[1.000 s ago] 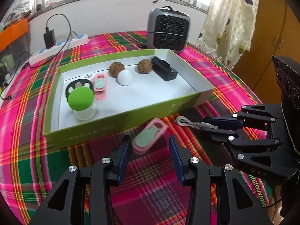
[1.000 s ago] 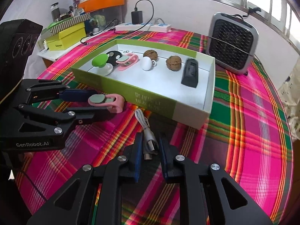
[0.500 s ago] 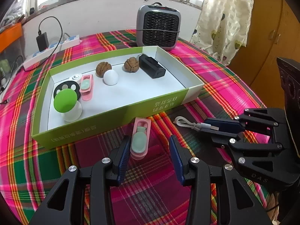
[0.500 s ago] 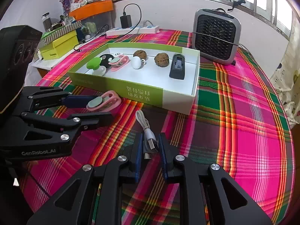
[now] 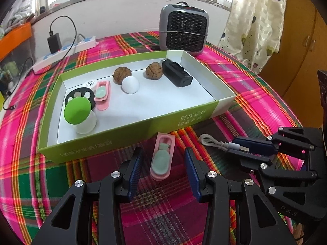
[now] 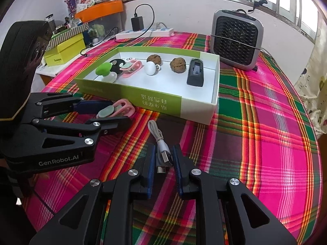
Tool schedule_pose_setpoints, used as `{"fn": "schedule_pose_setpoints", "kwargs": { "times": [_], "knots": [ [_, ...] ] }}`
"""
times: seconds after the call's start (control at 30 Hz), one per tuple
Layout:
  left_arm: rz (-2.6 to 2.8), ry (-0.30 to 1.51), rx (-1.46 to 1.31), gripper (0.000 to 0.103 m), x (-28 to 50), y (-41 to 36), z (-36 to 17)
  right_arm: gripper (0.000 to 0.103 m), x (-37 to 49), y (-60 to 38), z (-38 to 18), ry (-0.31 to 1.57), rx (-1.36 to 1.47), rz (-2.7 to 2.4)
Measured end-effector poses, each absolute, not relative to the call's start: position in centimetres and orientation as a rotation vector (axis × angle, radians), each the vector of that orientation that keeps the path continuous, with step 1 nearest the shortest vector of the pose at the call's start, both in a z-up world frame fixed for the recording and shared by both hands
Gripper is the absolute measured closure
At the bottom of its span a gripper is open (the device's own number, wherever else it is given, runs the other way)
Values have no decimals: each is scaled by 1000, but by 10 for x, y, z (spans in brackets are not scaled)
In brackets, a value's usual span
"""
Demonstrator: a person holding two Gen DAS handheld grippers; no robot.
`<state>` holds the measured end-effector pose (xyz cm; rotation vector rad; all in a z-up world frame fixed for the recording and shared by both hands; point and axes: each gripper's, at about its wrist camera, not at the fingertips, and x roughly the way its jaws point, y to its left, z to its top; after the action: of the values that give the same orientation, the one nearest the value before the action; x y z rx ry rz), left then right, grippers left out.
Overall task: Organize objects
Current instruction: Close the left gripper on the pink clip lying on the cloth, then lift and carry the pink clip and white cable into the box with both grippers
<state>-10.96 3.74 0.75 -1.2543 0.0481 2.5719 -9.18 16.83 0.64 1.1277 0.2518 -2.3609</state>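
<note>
On the plaid tablecloth (image 5: 36,183), in front of the green box:

Box: green-sided tray (image 5: 122,130) with a white floor, standing open-topped; it looks like the collecting place, since most small items already lie inside it.

Contents, near corner: green-capped mushroom figure (image 5: 78,112), a black disc with pale dots (image 5: 76,95) and a pink clip (image 5: 102,95), bunched together.

Contents, middle: white ball (image 5: 130,84) between two walnuts (image 5: 122,75); like kinds appear set side by side.

Contents, far end: black rectangular device (image 5: 177,75), lying flat against the end wall.

Loose item one: second pink clip with a pale green pad (image 5: 162,157), flat on the cloth just outside the box's near wall, lengthwise between the left fingers.

Left gripper (image 5: 162,163): jaws wide apart, astride the clip with a gap on each side; nothing gripped. Judged lined up so that closing would take the clip across its narrow width.

Loose item two: white USB cable (image 6: 158,134), its cord trailing on the cloth toward the box.

Right gripper (image 6: 163,162): closed as far as it goes on the cable's plug end, the cord hanging free ahead. Holding the rigid plug, not the limp cord, likely gives surer control.

Remaining, judged: both loose items are outside the box.

Background: grey fan heater (image 5: 184,32) and power strip (image 5: 65,54) behind the box, apart from the work.
</note>
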Motion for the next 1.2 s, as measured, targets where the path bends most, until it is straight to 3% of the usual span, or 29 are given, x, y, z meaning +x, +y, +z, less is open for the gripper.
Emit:
{"fn": "schedule_pose_setpoints", "kwargs": {
  "times": [0.3, 0.4, 0.73, 1.2],
  "knots": [
    [2596, 86, -1250, 71, -108, 38, 7, 84, -91, 168, 7, 255, 1130, -2360],
    [2600, 86, -1249, 80, -108, 38, 7, 84, -91, 168, 7, 255, 1131, -2359],
    [2596, 84, -1247, 87, -107, 37, 7, 84, -91, 168, 6, 257, 1133, -2357],
    [2585, 77, -1238, 87, -103, 38, 7, 84, -90, 167, 6, 252, 1131, -2355]
  ]
}}
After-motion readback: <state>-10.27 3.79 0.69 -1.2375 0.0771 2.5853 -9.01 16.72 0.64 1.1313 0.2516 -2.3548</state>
